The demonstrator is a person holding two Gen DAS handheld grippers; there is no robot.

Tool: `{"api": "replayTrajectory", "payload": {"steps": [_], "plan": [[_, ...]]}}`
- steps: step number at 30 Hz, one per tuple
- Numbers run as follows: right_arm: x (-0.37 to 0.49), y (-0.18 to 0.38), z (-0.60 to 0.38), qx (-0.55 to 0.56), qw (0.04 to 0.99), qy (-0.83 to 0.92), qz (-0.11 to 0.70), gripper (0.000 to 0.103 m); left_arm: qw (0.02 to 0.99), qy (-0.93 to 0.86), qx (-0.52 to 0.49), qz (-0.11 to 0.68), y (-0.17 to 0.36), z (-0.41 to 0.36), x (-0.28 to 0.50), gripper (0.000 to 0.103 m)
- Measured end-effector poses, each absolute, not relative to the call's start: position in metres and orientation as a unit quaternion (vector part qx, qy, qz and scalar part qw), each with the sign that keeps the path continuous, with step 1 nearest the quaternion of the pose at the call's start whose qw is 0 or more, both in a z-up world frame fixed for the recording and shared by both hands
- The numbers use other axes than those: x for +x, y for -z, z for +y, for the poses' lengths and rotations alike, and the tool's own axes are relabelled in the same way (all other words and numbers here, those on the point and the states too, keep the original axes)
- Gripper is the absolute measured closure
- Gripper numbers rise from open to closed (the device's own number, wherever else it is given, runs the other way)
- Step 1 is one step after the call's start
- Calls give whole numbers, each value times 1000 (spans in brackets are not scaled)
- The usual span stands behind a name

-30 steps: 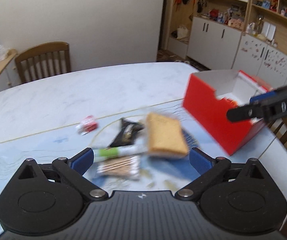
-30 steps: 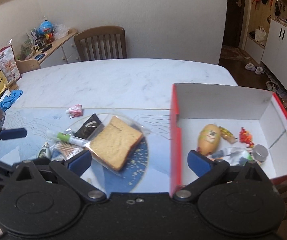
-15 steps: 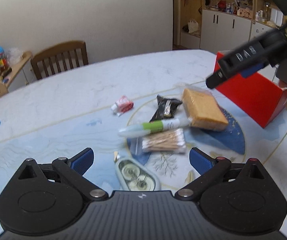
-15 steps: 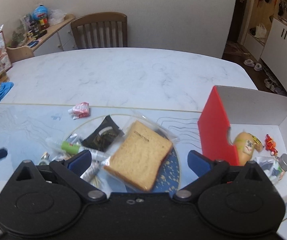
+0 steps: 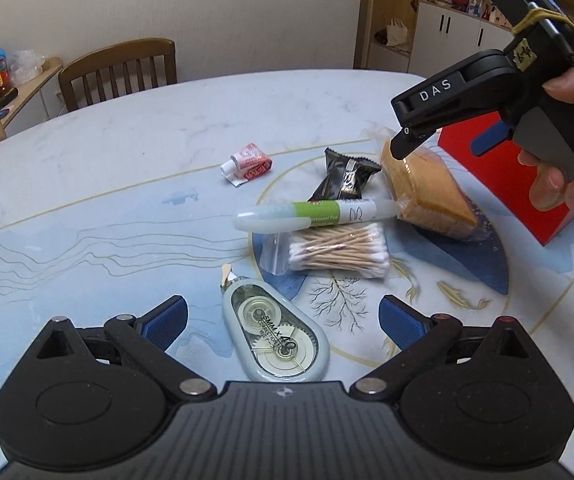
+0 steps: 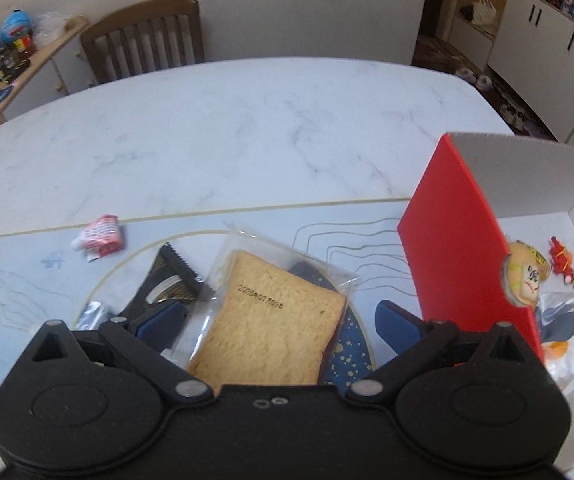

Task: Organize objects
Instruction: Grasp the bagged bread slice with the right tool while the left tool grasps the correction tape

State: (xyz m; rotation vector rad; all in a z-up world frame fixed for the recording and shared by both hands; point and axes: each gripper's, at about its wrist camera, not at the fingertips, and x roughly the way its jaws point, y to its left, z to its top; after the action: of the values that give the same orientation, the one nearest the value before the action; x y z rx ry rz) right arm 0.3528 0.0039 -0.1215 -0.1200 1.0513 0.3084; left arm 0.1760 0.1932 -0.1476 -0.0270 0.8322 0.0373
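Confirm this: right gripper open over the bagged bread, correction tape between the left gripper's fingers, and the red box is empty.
Not empty. The right wrist view shows the red box holding several small items. The rest stands: right gripper open over the bagged bread, correction tape between the left gripper's fingers.

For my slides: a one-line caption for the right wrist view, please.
Open right gripper poised over bagged bread slice, beside the red box on the table.

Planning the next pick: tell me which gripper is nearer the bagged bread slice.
Right. The right gripper hangs open directly over the bread slice; the left gripper sits back, open over the correction tape.
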Motion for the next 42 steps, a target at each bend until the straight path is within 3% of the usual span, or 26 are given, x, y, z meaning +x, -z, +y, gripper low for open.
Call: {"api": "replayTrajectory", "payload": {"steps": [23,29,33,37,42], "plan": [[363,167,6,-66,829,-129,540,0,903,-51,-15,426,172,185,188,3],[357,167,10,-82,831,-137,534,4,903,-60,-21,425,173,185,189,29],[357,164,9,-85,831,-145,531,15,903,-73,-22,422,171,186,187,45],[354,158,7,-85,833,-152,525,27,903,-70,-23,423,170,187,187,45],[347,149,2,-84,833,-166,522,30,902,-70,-27,425,169,190,188,49]]}}
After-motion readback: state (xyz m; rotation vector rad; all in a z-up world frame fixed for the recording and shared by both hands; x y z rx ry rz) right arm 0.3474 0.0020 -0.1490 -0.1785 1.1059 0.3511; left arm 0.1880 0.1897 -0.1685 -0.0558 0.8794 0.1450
